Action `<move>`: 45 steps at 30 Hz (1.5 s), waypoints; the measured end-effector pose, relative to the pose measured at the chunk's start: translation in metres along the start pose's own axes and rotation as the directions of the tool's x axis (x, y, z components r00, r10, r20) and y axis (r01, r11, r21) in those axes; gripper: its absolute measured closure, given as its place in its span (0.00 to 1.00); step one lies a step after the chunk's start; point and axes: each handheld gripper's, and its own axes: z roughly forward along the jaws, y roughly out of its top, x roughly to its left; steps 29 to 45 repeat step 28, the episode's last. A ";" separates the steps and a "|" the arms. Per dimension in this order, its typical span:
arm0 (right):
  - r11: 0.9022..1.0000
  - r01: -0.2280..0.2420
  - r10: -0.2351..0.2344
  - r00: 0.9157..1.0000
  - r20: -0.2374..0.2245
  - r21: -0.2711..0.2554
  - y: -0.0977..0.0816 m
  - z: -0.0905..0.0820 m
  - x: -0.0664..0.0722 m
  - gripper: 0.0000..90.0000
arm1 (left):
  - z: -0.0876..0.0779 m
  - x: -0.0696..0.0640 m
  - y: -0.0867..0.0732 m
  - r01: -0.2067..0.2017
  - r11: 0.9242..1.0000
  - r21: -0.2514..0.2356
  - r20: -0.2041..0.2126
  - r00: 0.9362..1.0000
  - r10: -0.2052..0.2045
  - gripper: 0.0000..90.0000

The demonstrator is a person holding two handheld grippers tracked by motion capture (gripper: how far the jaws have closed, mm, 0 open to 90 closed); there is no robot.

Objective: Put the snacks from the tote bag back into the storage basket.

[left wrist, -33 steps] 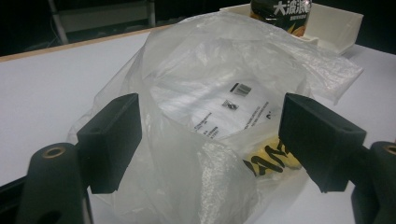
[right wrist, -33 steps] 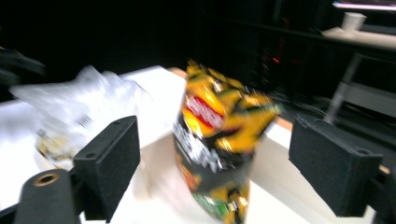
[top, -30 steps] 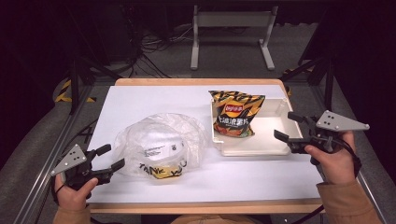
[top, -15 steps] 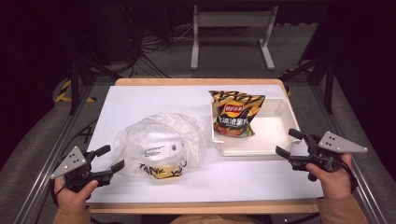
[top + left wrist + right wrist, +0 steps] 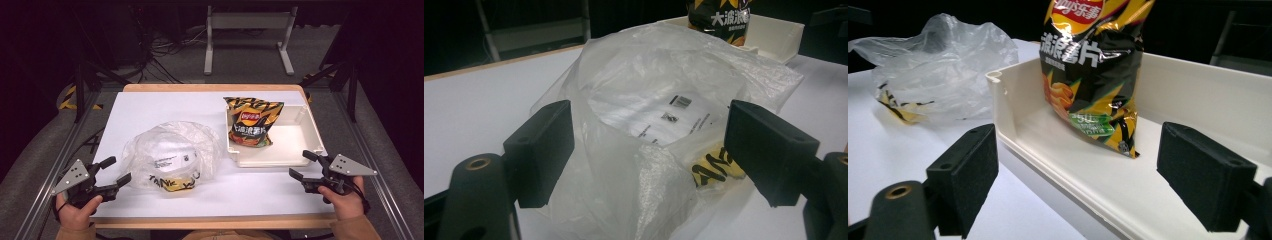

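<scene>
A crumpled clear plastic bag (image 5: 172, 155) with black and yellow print lies on the white table, left of centre. A black and orange chip bag (image 5: 252, 122) leans in a white tray (image 5: 270, 161) at the right. My left gripper (image 5: 116, 170) stands open at the plastic bag's left edge. In the left gripper view the plastic bag (image 5: 649, 100) bulges between the wide jaws, and the pads stay off it. My right gripper (image 5: 300, 164) is open just off the tray's near right corner. In the right gripper view the tray (image 5: 1013, 135) and the chip bag (image 5: 1093, 70) lie ahead of the jaws.
The white table top (image 5: 165, 107) has a wooden edge along the front and back. A metal stand (image 5: 247, 30) and cables sit on the dark floor behind the table. Black frame rails run along both sides.
My right gripper has come down and toward the table's front, from beside the tray to just off its near right corner. The left gripper, the bags and the tray have stayed put.
</scene>
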 end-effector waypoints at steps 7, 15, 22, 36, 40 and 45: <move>1.000 -0.004 0.002 0.997 0.073 0.018 -0.019 0.006 0.002 0.20 | 0.003 0.002 -0.004 -0.004 0.999 0.039 -0.013 1.000 0.005 0.24; 0.998 -0.014 0.008 0.995 0.103 0.064 -0.026 0.014 0.003 0.21 | 0.007 0.006 -0.008 0.017 0.998 0.059 -0.014 1.000 -0.016 0.24; 0.998 -0.011 0.006 0.996 0.089 0.057 -0.024 0.017 0.005 0.21 | 0.008 0.005 -0.009 0.016 0.998 0.065 -0.015 1.000 -0.015 0.24; 0.998 -0.018 0.011 0.994 0.108 0.062 -0.023 0.015 0.005 0.21 | 0.009 0.005 -0.009 0.015 0.998 0.063 -0.014 1.000 -0.014 0.24; 0.998 -0.018 0.011 0.994 0.108 0.062 -0.023 0.015 0.005 0.21 | 0.009 0.005 -0.009 0.015 0.998 0.063 -0.014 1.000 -0.014 0.24; 0.998 -0.018 0.011 0.994 0.108 0.062 -0.023 0.015 0.005 0.21 | 0.009 0.005 -0.009 0.015 0.998 0.063 -0.014 1.000 -0.014 0.24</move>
